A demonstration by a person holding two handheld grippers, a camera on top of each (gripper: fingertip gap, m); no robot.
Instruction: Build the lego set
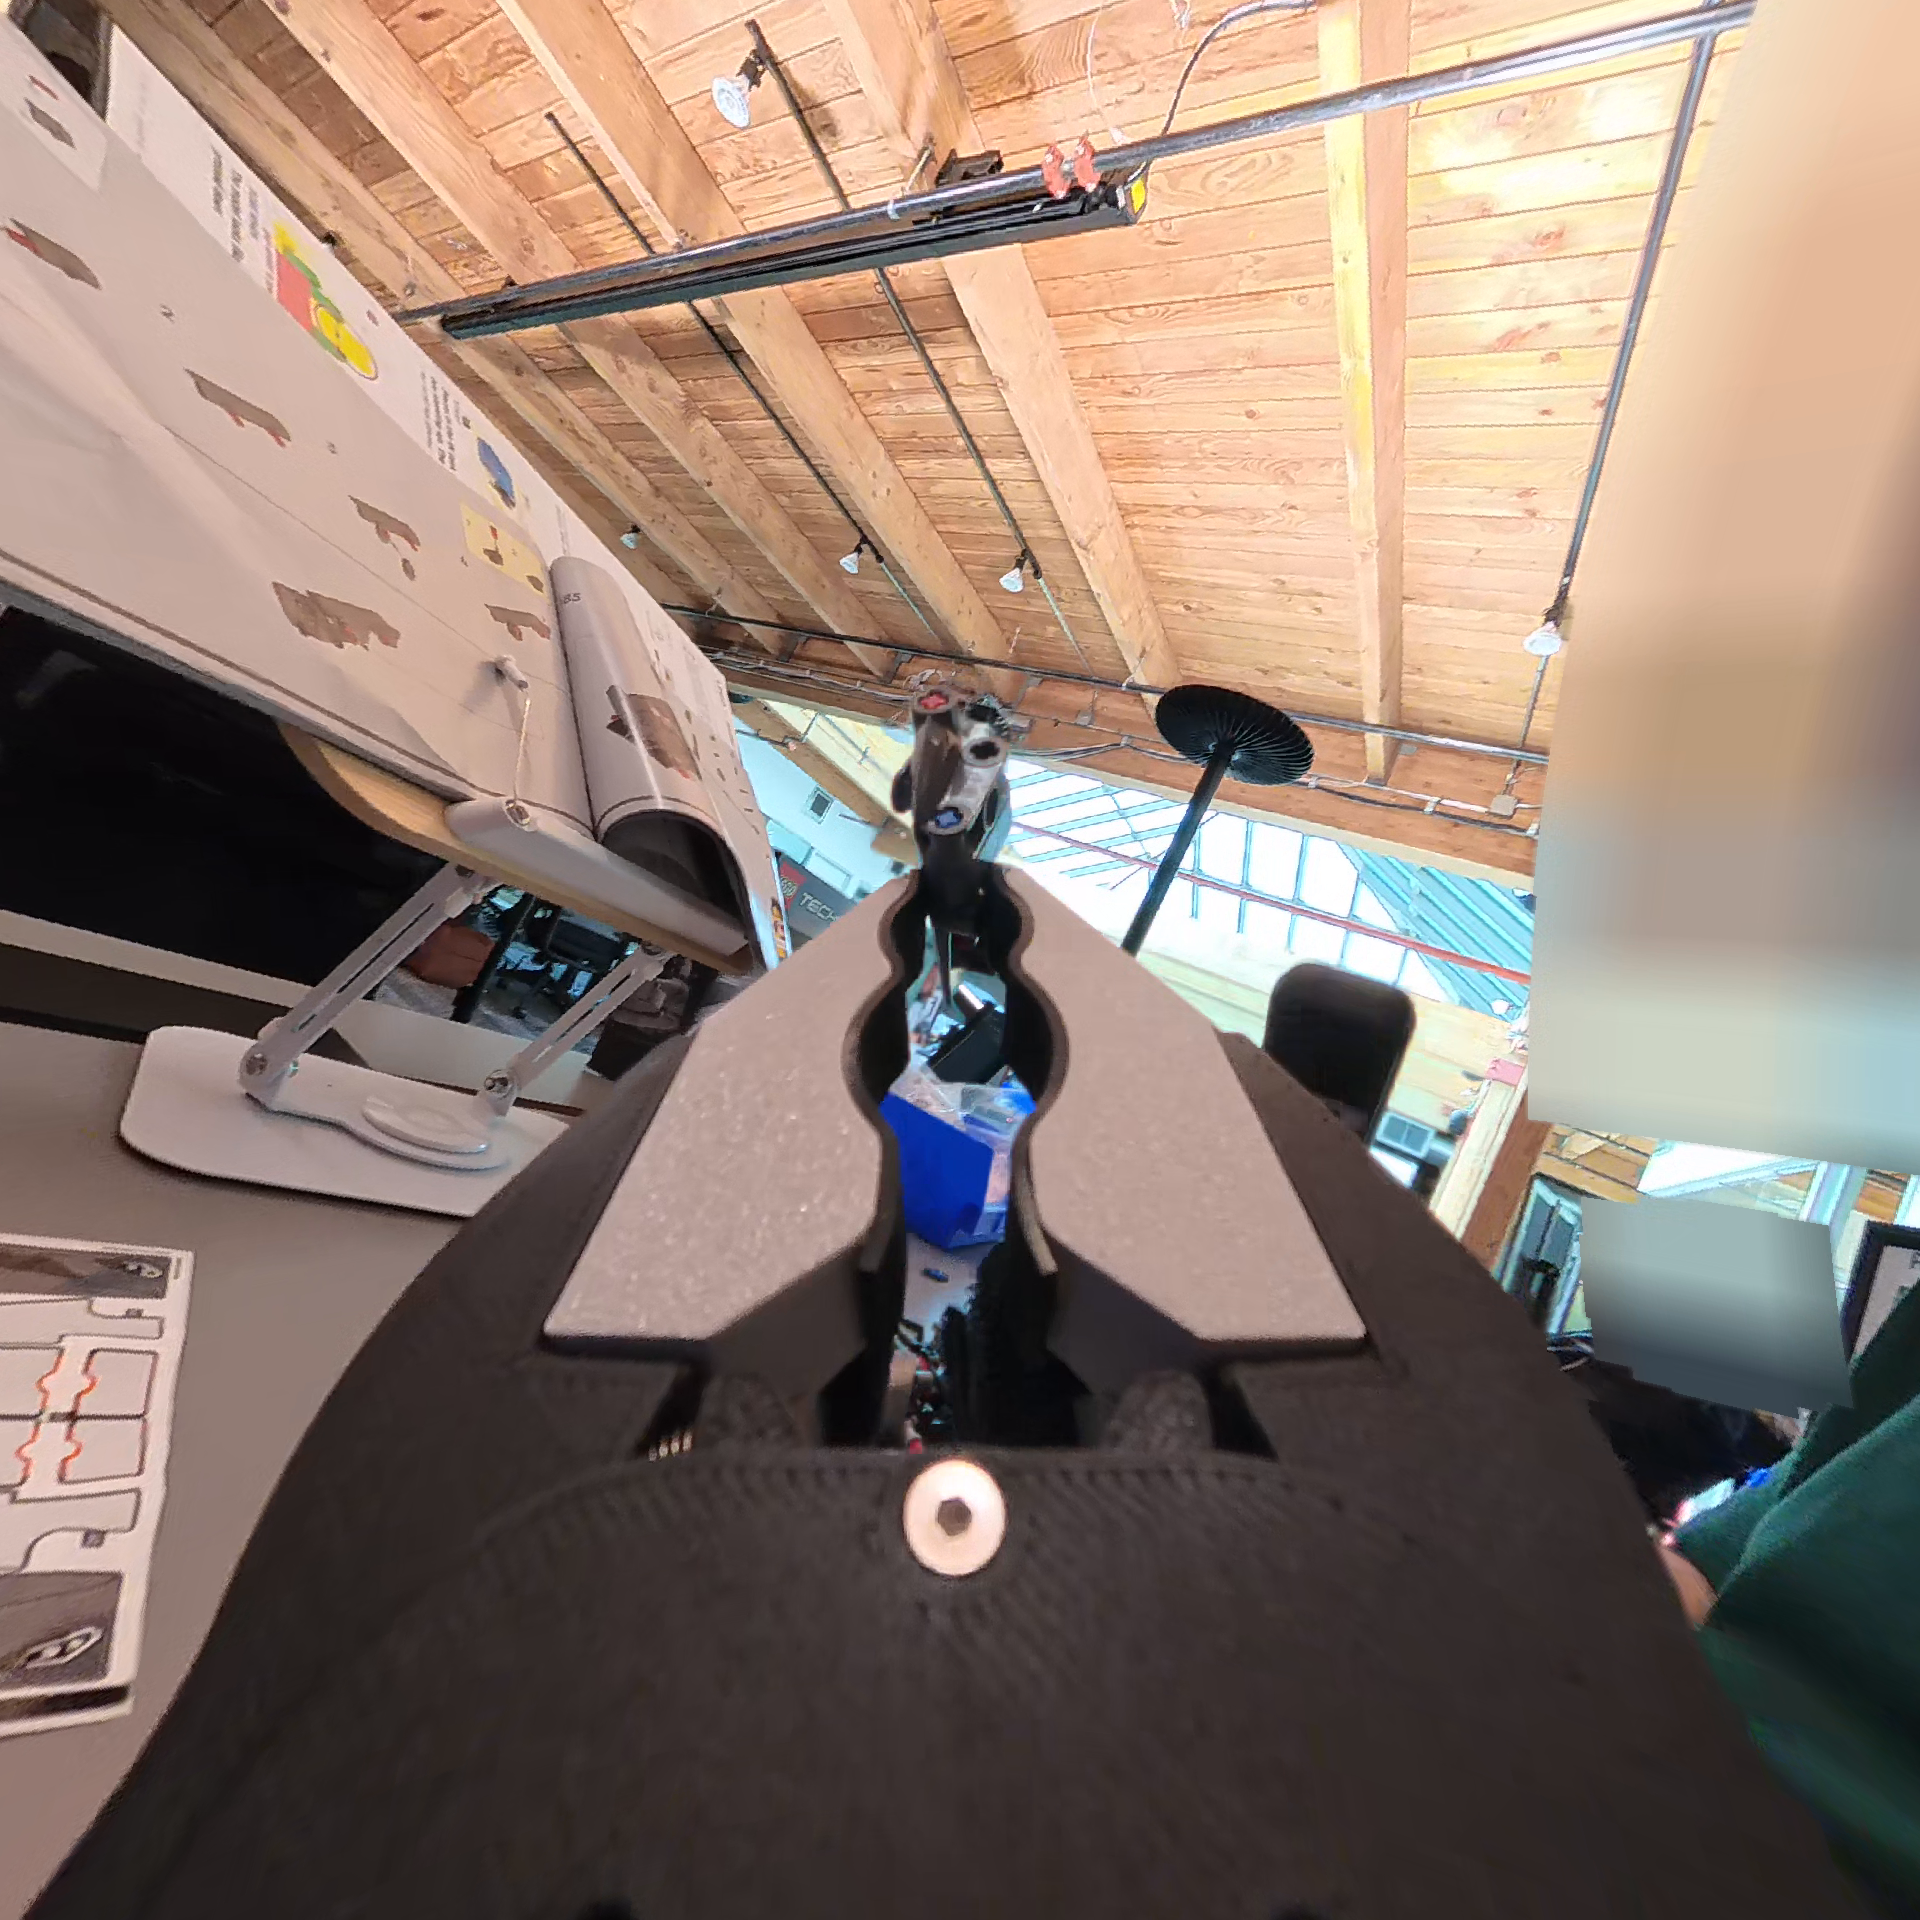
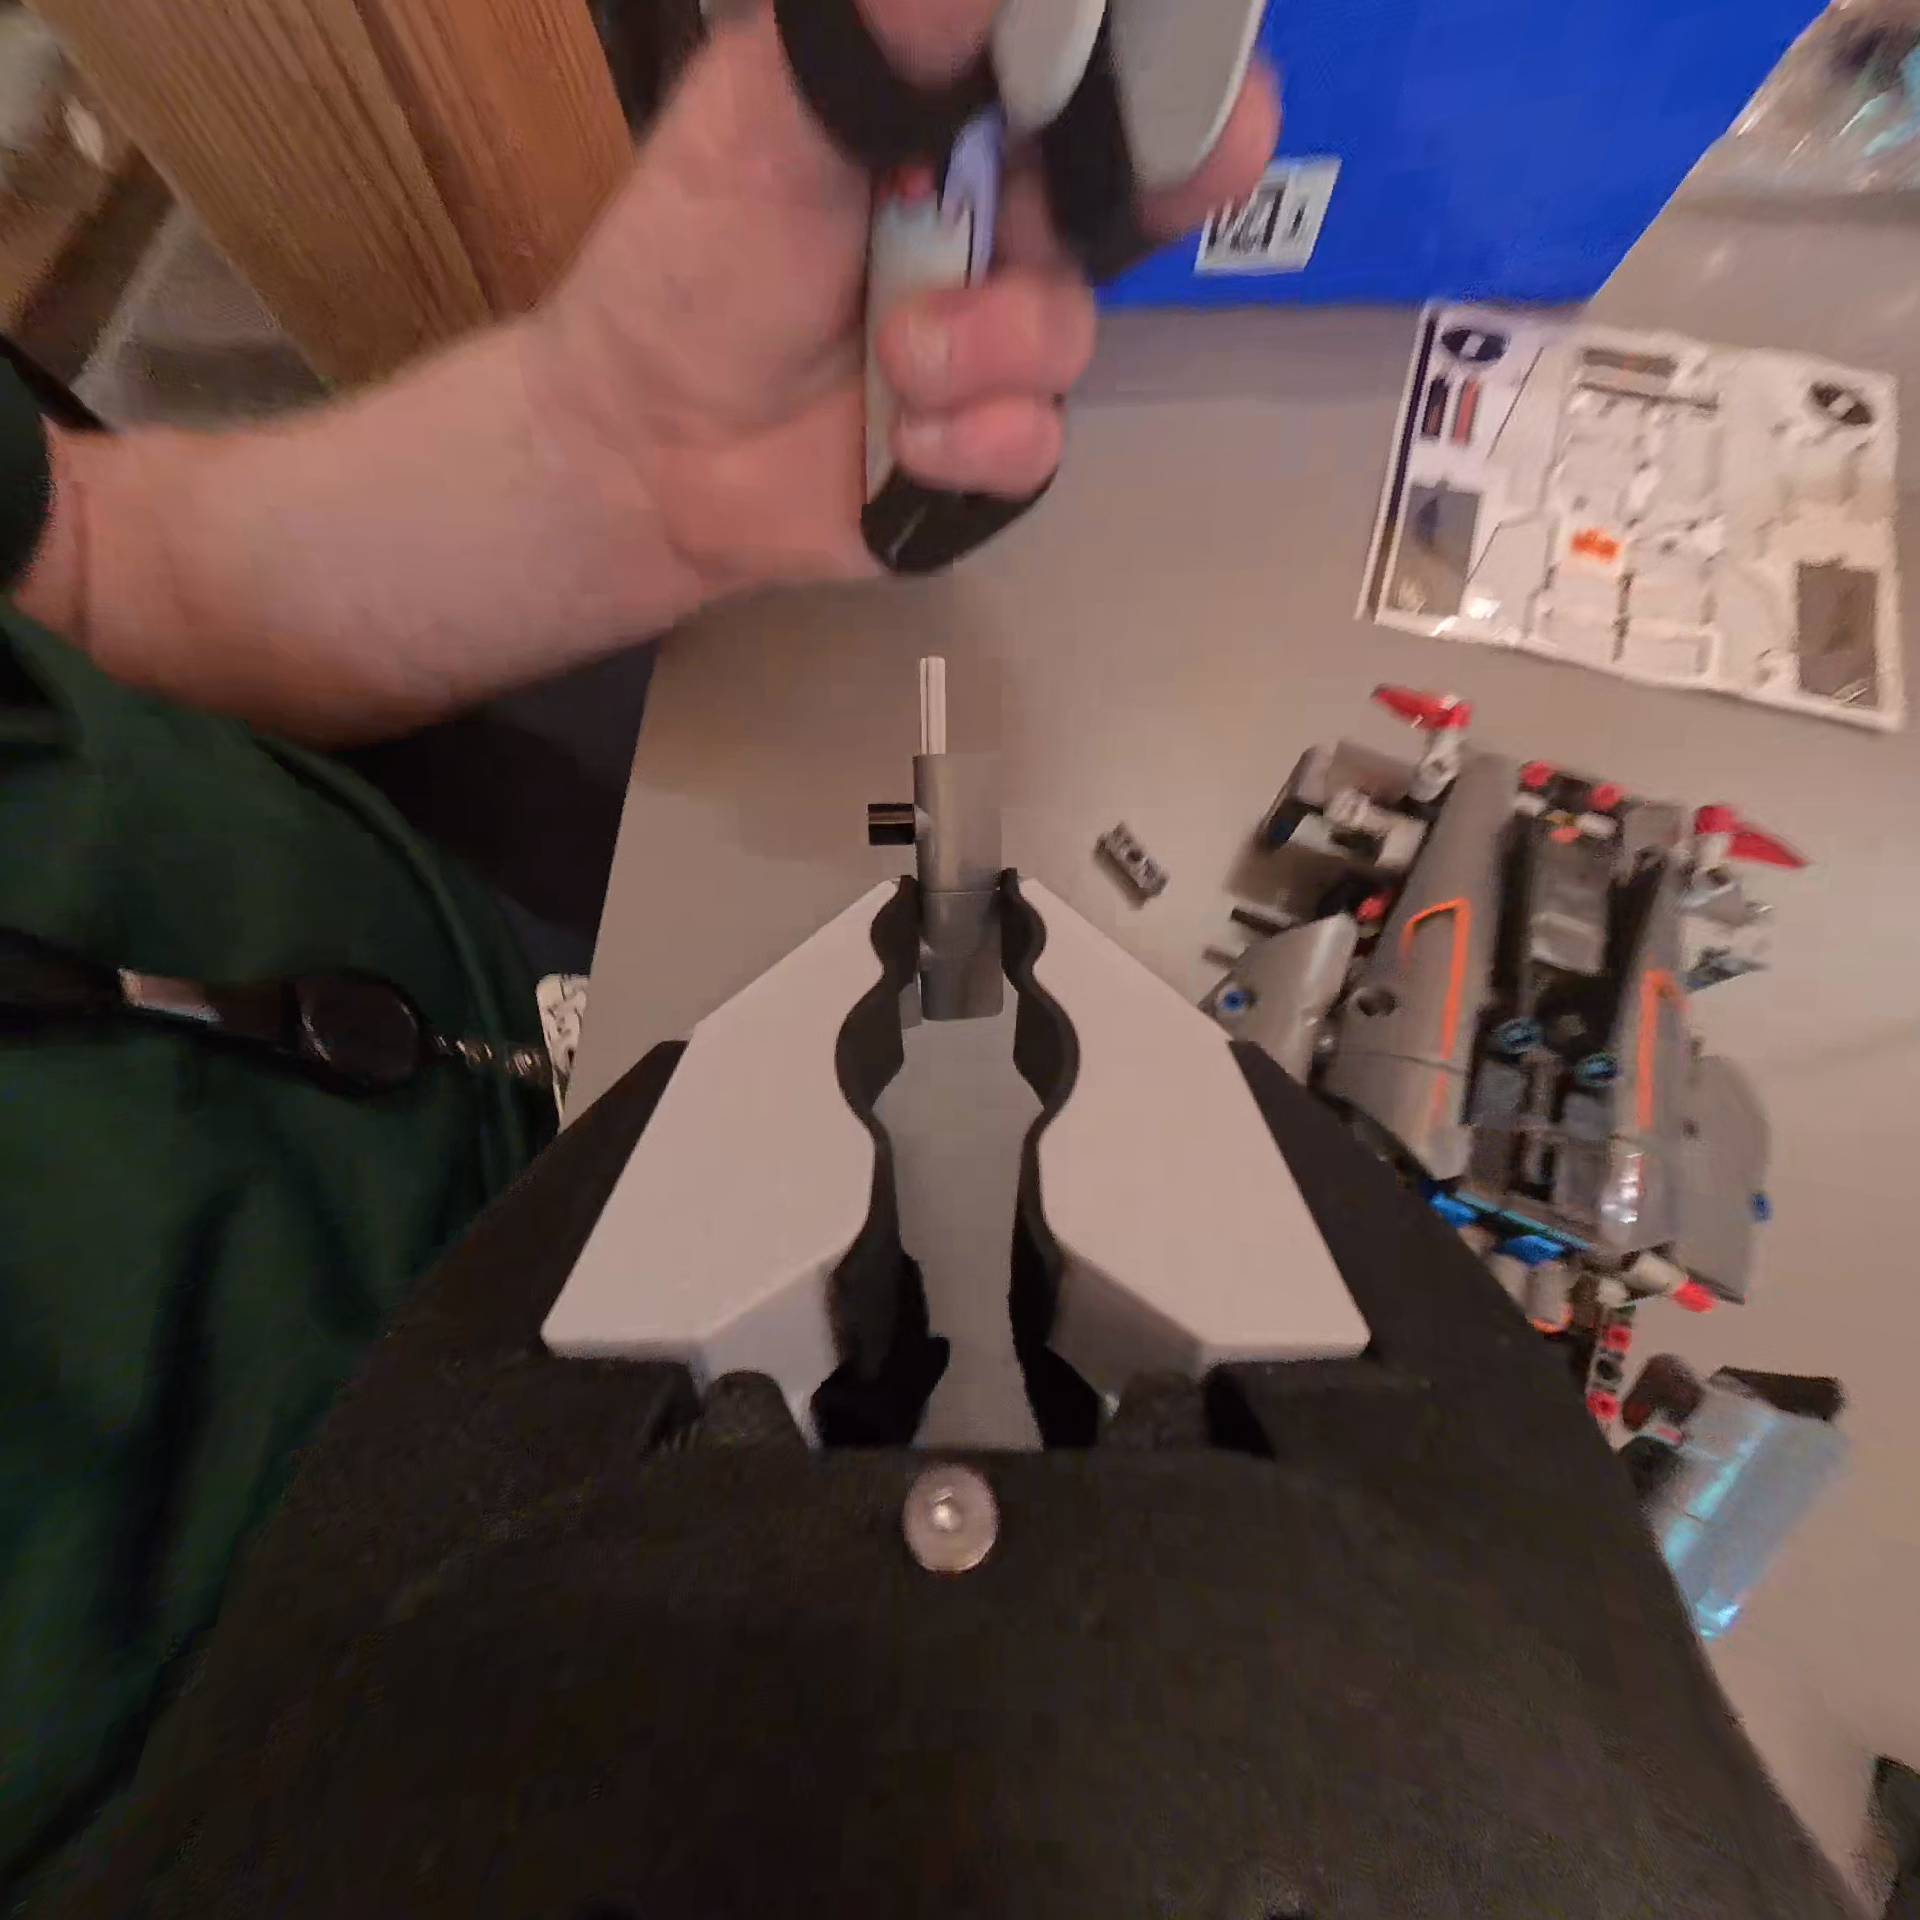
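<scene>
My left gripper (image 1: 958, 883) points up toward the ceiling and is shut on a small dark lego sub-assembly (image 1: 954, 769) with red, grey and blue pin ends. My right gripper (image 2: 958, 894) is shut on a grey lego connector (image 2: 956, 883) that carries a white axle (image 2: 932, 701) on top and a black pin (image 2: 889, 828) on its left side. It hangs above the grey table (image 2: 1195, 582). The partly built grey lego vehicle (image 2: 1538, 1049) with orange, red and blue details lies on the table to the right. A small grey plate piece (image 2: 1132, 862) lies beside it.
A person's hand (image 2: 790, 343) grips the other gripper's handle above my right gripper. A sticker sheet (image 2: 1642, 520) and a blue box (image 2: 1507, 125) lie farther back. An instruction booklet (image 1: 343, 499) sits on a white stand (image 1: 312, 1122). A sticker sheet (image 1: 73, 1455) lies at the left. About 15 centimetres separates my left fingertips from my right. The left gripper is farther from the small grey plate piece (image 2: 1132, 862), some 20 centimetres, than the right, some 10 centimetres.
</scene>
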